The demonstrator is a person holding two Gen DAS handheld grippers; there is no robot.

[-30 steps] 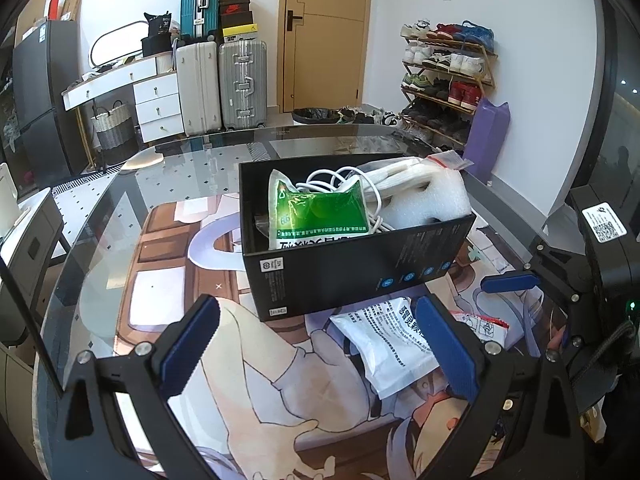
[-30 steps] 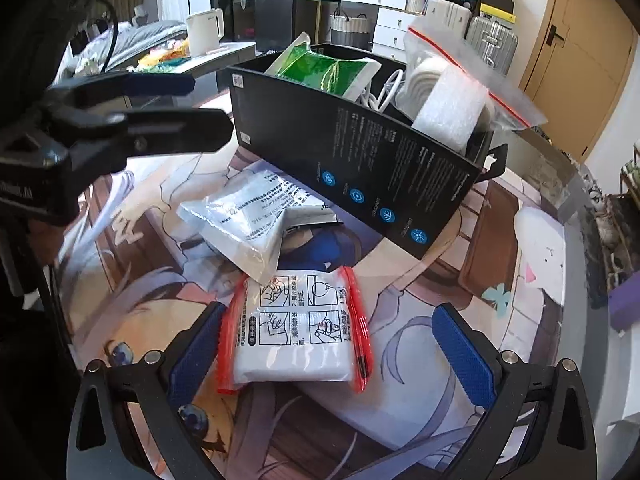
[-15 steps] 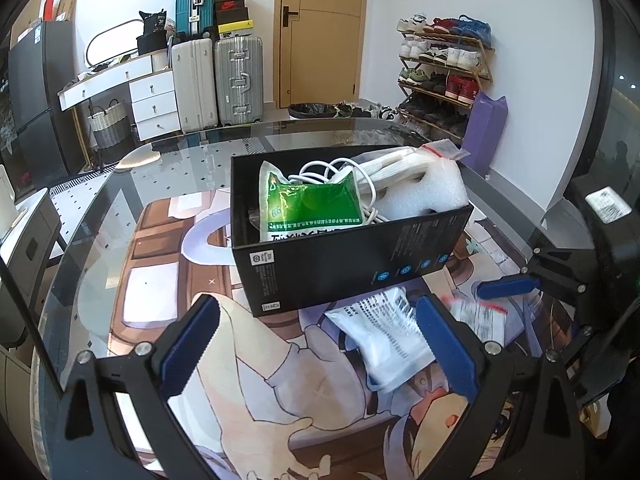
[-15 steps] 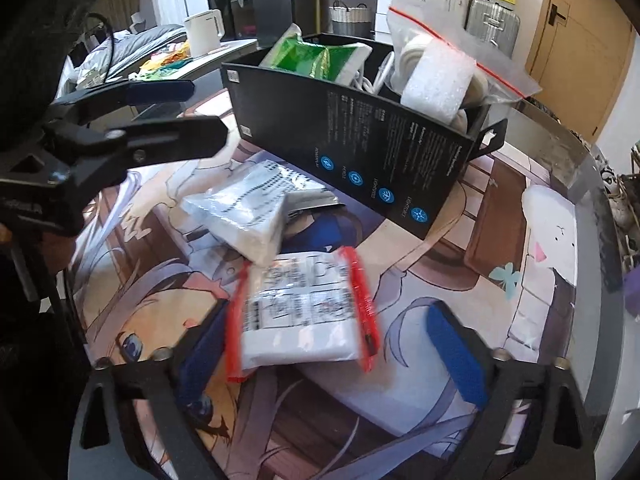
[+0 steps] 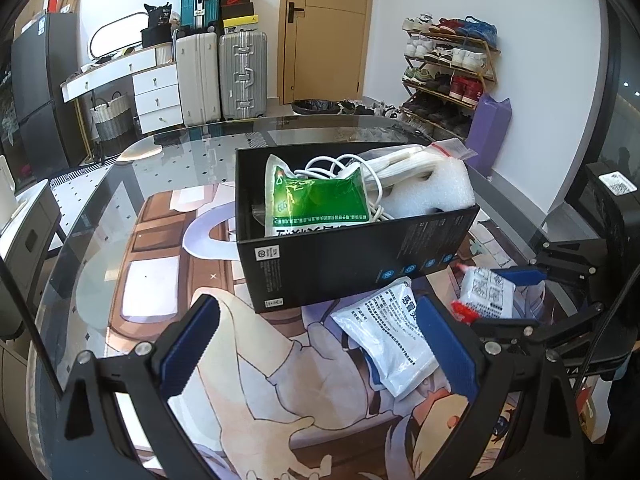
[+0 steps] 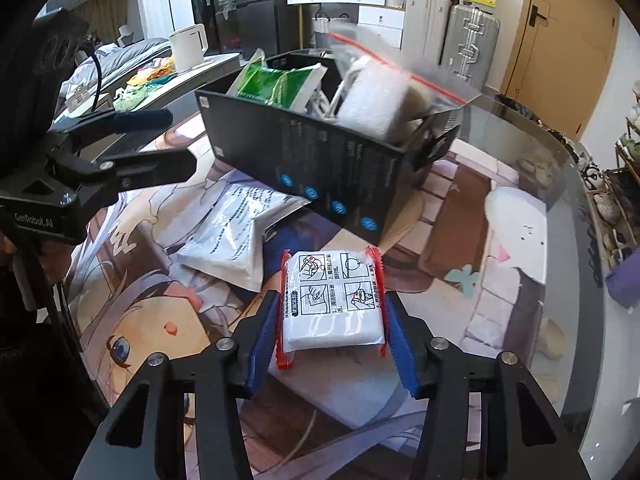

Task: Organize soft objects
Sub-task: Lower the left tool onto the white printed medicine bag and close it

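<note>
Right gripper (image 6: 332, 344), black frame with blue pads, points steeply down at the tabletop; its jaws have just been closing and now press both sides of a white soft packet with red crimped edges (image 6: 334, 300), pads (image 6: 262, 344) touching its red seams. In the left wrist view it comes in from the right edge. Left gripper (image 5: 320, 344), same black frame and blue pads, is tilted down, jaws wide apart, nothing between them, hovering off the surface.
</note>
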